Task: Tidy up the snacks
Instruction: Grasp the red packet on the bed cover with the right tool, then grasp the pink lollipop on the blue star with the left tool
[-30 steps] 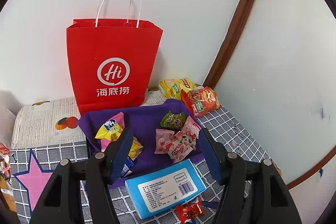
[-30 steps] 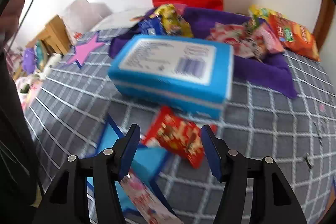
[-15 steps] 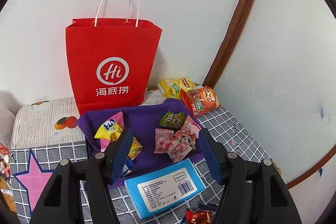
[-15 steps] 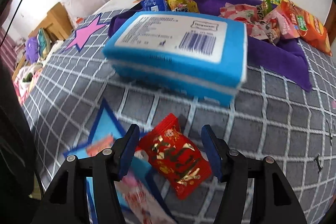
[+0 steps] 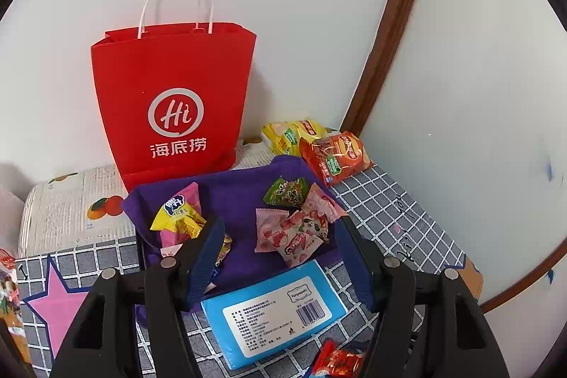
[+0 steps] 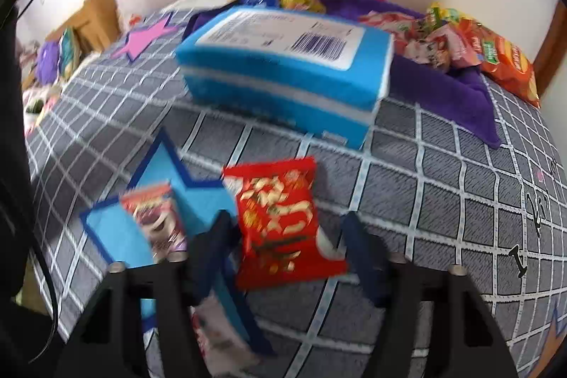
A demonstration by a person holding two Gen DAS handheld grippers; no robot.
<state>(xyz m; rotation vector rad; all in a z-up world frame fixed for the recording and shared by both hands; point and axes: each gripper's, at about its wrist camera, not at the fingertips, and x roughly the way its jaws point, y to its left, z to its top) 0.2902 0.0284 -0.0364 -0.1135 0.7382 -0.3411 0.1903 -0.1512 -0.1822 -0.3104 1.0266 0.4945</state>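
Change since 0.5 s ago: right tongs [image 6: 283, 232] have advanced over the red snack packet [image 6: 280, 222], which now lies between the 2 blue fingers [image 6: 358, 247] rather than ahead of them; the packet's upper edge sits further up the right wrist view, which is blurred. Left tongs [image 5: 280, 247] are almost unchanged, hovering high above the bed.

Right tongs: jaws spread wide, straddling the red snack packet without gripping it, low over the grey checked bedspread [image 6: 443, 172].

Left tongs: jaws spread wide, holding nothing, aimed down at the purple cloth [image 5: 234, 197].

Red snack packet: flat on the bedspread, near the blue tissue pack [image 6: 283, 69], partly over a blue star print [image 6: 156, 201]. A 2nd small packet [image 6: 156, 218] lies just left of it.

Purple cloth: carries several small snack packets [image 5: 294, 229].

Red paper bag [image 5: 173, 108]: upright against the wall behind the cloth.

Orange chip bag [image 5: 333, 158]: right of the cloth.
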